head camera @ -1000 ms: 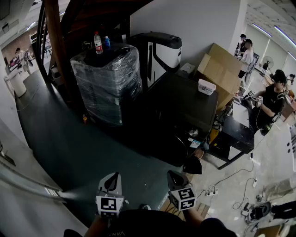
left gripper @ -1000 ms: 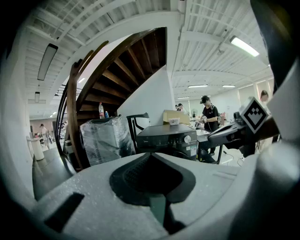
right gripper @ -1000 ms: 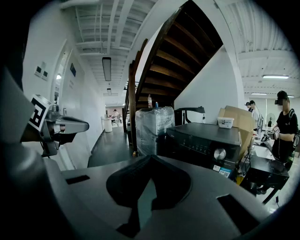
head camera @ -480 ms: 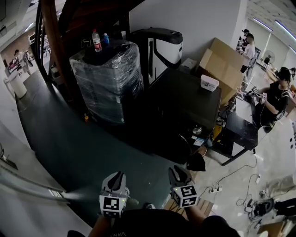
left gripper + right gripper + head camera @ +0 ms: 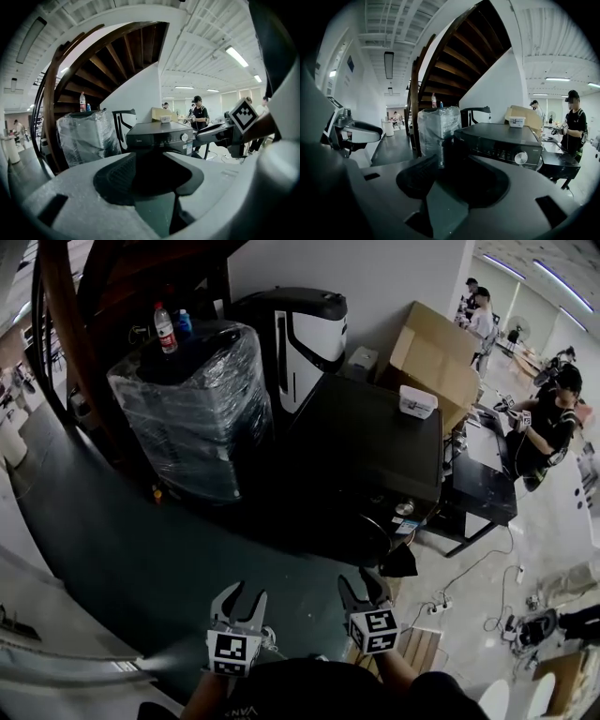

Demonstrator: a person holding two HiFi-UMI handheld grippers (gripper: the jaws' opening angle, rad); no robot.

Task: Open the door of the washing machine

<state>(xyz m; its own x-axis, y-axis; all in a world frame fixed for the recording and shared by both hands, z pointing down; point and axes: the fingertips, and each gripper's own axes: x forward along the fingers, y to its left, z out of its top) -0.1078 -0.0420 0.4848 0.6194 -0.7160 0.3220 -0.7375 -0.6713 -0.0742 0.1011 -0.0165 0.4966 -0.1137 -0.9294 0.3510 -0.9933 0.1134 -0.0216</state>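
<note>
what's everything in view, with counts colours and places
washing machine: one, black, centre
wrapped appliance: one, dark under clear film, left of it
bottles: two, red-labelled and blue, atop the wrapped appliance
cardboard box: one, brown, behind the washing machine
small tub: one, white, on the washing machine
staircase: one, brown wood, far left
people: three, one in black, far right
left gripper: one, grey, bottom, jaws just opening, empty
right gripper: one, grey, bottom, jaws just opening, empty

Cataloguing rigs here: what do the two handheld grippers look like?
The left gripper and right gripper have pale grey shells, dark ribbed pads, each bearing a cube with black-and-white square markers. The person's top is dark. Their jaws have just been opening, nothing between them.
</note>
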